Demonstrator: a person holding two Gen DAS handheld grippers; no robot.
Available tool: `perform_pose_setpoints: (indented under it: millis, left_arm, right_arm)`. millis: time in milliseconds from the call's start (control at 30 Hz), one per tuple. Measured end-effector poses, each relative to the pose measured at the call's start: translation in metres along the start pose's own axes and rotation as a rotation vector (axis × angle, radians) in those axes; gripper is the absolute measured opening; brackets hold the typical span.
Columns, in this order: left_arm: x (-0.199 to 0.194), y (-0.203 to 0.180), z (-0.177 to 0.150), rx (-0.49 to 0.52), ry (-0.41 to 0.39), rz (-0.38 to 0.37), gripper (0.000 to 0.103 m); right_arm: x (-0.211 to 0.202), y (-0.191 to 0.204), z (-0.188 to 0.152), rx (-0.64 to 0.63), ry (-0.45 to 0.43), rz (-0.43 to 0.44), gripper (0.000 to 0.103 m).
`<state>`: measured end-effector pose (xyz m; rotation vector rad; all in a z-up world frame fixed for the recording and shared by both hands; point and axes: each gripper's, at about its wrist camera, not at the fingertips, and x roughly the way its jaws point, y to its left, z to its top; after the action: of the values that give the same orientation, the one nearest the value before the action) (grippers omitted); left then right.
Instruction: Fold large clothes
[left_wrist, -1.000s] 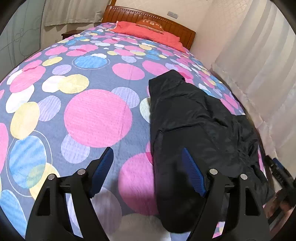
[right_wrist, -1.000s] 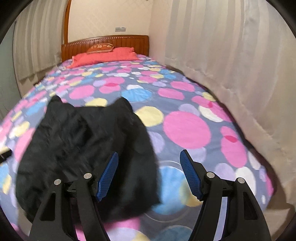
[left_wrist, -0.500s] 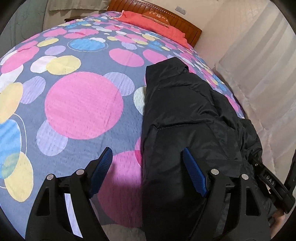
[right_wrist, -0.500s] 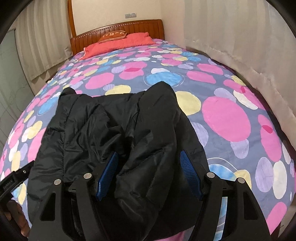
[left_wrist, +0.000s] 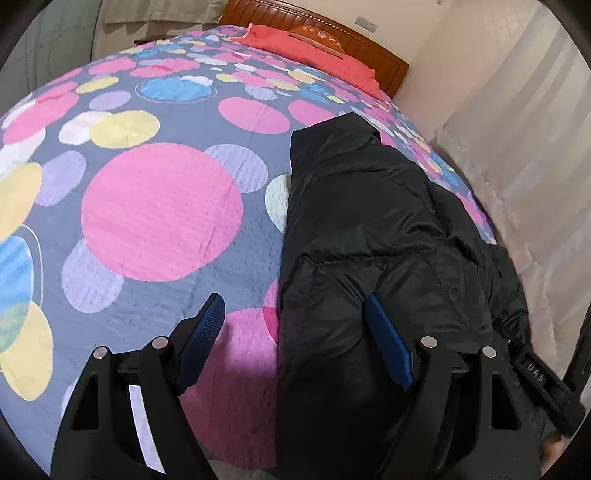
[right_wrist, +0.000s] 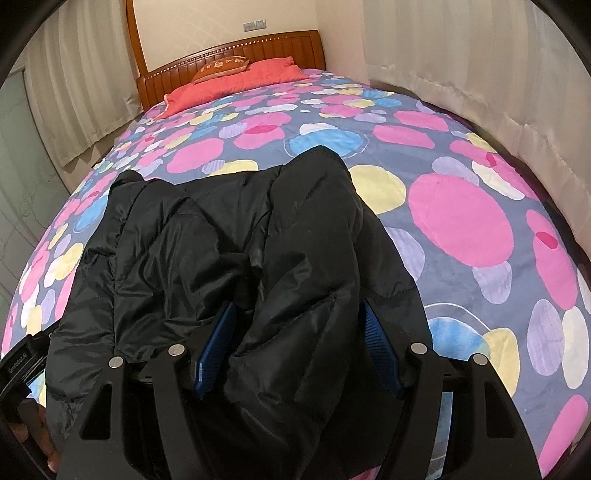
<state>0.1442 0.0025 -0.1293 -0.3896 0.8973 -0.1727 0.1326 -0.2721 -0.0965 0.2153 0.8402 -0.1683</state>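
A: Item, location?
B: Black puffer jacket (right_wrist: 236, 254), crumpled at the foot of the bed, on the spotted bedspread (left_wrist: 159, 210).
A: Grippers?
B: Left gripper (left_wrist: 295, 339): fingers spread over the jacket's edge. Right gripper (right_wrist: 297, 345): fingers spread, straddling a jacket fold.

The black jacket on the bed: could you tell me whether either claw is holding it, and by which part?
Neither holds it yet. The left claw is open over the black jacket near edge. The right claw is open, with a puffy fold at the jacket's near end between its fingers.
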Motion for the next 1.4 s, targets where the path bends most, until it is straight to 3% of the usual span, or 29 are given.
perform_pose_setpoints:
  millis: [367, 567, 633, 733, 833, 1033, 1167, 1333, 1400]
  left_arm:
    - [0.004, 0.004, 0.004, -0.048, 0.005, -0.025, 0.078]
    - [0.008, 0.015, 0.007, -0.161, 0.011, -0.053, 0.078]
    - [0.013, 0.019, 0.009, -0.225, 0.03, -0.077, 0.08]
    - [0.024, 0.029, 0.007, -0.347, 0.071, -0.123, 0.084]
    - [0.027, 0.03, 0.004, -0.383, 0.07, -0.132, 0.086]
    - [0.031, 0.036, -0.002, -0.456, 0.087, -0.179, 0.089]
    - [0.028, 0.042, -0.003, -0.419, 0.088, -0.182, 0.092]
    - [0.04, 0.046, -0.007, -0.409, 0.128, -0.228, 0.098]
    - [0.041, 0.044, -0.005, -0.389, 0.128, -0.241, 0.099]
  right_arm:
    - [0.001, -0.008, 0.005, 0.048, -0.016, 0.031, 0.067]
    - [-0.005, -0.015, 0.012, 0.094, -0.088, 0.043, 0.069]
    - [-0.001, -0.019, 0.016, 0.117, -0.098, 0.04, 0.077]
    - [0.011, -0.027, 0.017, 0.174, -0.072, 0.048, 0.078]
    - [0.018, -0.034, 0.015, 0.217, -0.044, 0.09, 0.078]
    - [0.022, -0.037, 0.014, 0.226, -0.051, 0.093, 0.078]
    - [0.034, -0.041, 0.013, 0.194, -0.036, 0.059, 0.078]
    - [0.048, -0.046, 0.005, 0.213, 0.007, 0.099, 0.08]
    - [0.051, -0.046, 0.003, 0.219, 0.009, 0.117, 0.066]
